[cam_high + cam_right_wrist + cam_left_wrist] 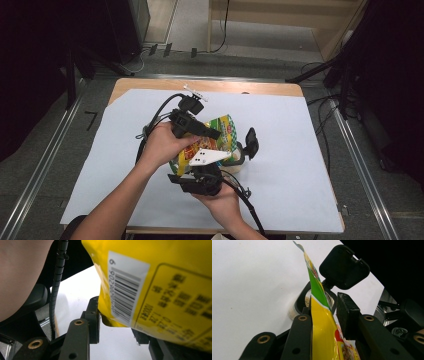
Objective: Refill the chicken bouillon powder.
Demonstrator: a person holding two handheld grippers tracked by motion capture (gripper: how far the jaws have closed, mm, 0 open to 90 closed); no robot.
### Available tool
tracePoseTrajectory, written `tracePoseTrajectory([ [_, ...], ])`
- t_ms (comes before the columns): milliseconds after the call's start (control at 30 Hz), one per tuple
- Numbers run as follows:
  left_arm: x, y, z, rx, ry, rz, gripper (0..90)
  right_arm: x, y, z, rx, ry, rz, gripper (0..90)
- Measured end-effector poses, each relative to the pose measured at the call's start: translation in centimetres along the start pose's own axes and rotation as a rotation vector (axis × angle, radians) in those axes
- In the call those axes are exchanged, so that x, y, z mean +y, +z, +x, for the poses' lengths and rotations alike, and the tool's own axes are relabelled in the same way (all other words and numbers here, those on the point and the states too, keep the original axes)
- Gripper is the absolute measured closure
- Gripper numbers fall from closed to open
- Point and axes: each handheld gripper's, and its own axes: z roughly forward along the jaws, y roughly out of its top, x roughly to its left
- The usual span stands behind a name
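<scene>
High view: left hand-held gripper (212, 134) grips the upper part of the yellow-green snack bag (220, 142); in the left gripper view one jaw presses the bag, the other stands slightly off. Right hand-held gripper (200, 172) clamps its lower end. Bag's long axis tilts toward the open jar (240, 155), just right of both, black flip lid (251, 141) raised. White desk (300, 150) surrounds them; nothing obstructs pouring.

The white table cover (280, 130) is evenly lit; surroundings toward nine and three o'clock stay dark; close-up printing on the bag (175, 302) blurs.
</scene>
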Motion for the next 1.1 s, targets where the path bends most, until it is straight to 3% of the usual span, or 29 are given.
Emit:
tracePoseTrajectory([
  [1100, -0.04, 0.13, -0.08, 0.001, 0.002, 0.001, 74.6, -0.15, 0.02, 0.07, -0.006, -0.006, 0.001, 64.4],
])
